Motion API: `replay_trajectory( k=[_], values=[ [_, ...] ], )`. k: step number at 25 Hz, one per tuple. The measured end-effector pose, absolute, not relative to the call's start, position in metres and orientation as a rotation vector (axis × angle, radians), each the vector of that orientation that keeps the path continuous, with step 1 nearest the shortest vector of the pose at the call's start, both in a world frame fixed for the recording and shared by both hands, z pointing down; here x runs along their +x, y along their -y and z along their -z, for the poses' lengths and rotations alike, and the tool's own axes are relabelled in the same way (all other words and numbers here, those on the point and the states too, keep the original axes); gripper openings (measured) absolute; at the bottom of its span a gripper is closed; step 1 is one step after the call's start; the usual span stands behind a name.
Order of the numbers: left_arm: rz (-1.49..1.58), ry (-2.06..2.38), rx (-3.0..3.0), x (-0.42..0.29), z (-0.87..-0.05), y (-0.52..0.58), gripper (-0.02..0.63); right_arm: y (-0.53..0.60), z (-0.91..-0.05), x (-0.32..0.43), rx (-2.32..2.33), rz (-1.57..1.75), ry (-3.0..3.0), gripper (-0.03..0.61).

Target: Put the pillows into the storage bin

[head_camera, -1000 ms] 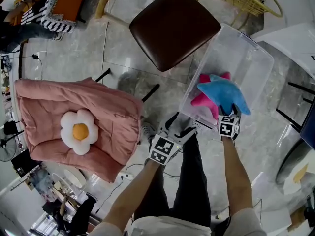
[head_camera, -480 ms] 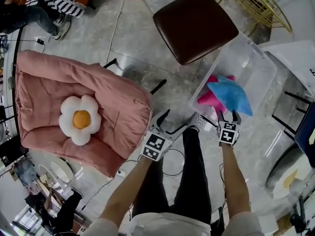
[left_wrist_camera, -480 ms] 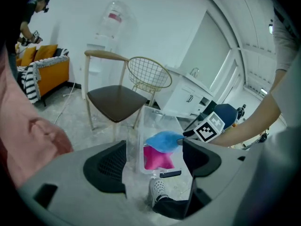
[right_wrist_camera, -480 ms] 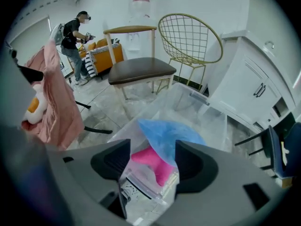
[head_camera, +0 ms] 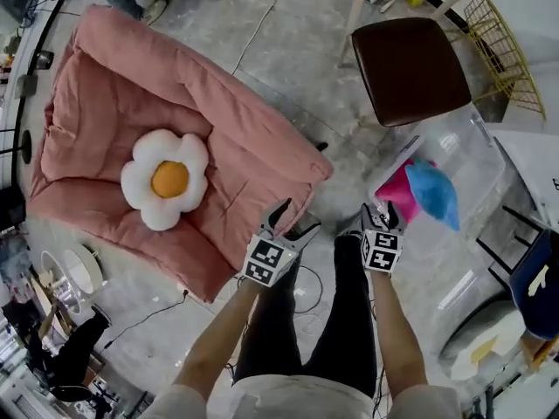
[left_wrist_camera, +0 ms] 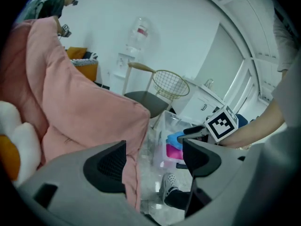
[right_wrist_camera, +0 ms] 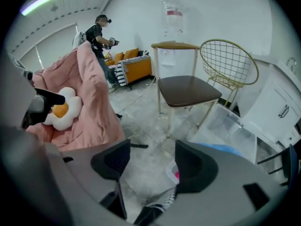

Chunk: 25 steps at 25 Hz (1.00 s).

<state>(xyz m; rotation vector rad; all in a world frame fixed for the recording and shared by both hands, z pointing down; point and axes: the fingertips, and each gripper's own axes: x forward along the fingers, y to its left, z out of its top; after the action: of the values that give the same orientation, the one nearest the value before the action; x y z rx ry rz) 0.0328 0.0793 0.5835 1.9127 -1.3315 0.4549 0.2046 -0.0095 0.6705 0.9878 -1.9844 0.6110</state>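
A white flower pillow (head_camera: 166, 180) with an orange centre lies on the seat of a pink armchair (head_camera: 236, 138). It also shows at the left of the left gripper view as the flower pillow (left_wrist_camera: 14, 145) and in the right gripper view as the flower pillow (right_wrist_camera: 61, 109). A clear storage bin (head_camera: 476, 160) at the right holds a blue pillow (head_camera: 434, 195) on a pink pillow (head_camera: 397, 195). My left gripper (head_camera: 294, 218) is open and empty beside the armchair's front corner. My right gripper (head_camera: 383, 212) is open and empty, just short of the bin's near end.
A brown-seated chair (head_camera: 410, 68) stands beyond the bin, with a gold wire chair (head_camera: 502, 42) behind it. A black cable (head_camera: 157, 312) runs over the grey floor by the armchair. My legs and shoes are below the grippers. A person (right_wrist_camera: 99, 34) stands far behind the armchair.
My view has swung left toward the armchair. The right gripper has drawn back from the blue pillow, which stays in the bin. The left gripper has shifted closer to the armchair.
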Motion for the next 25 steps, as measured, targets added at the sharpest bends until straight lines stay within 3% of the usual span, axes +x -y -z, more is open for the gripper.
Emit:
replay_trajectory(
  k=[21, 25],
  values=[
    [-0.215, 1.970, 1.257, -0.339, -0.566, -0.260, 0.380, -0.167, -0.629, -0.178, 0.134, -0.414, 2.261, 0.295],
    [-0.161, 2.030, 1.152, -0.374, -0.557, -0.293, 0.380, -0.206, -0.625, -0.241, -0.021, -0.427, 2.300, 0.295]
  ],
)
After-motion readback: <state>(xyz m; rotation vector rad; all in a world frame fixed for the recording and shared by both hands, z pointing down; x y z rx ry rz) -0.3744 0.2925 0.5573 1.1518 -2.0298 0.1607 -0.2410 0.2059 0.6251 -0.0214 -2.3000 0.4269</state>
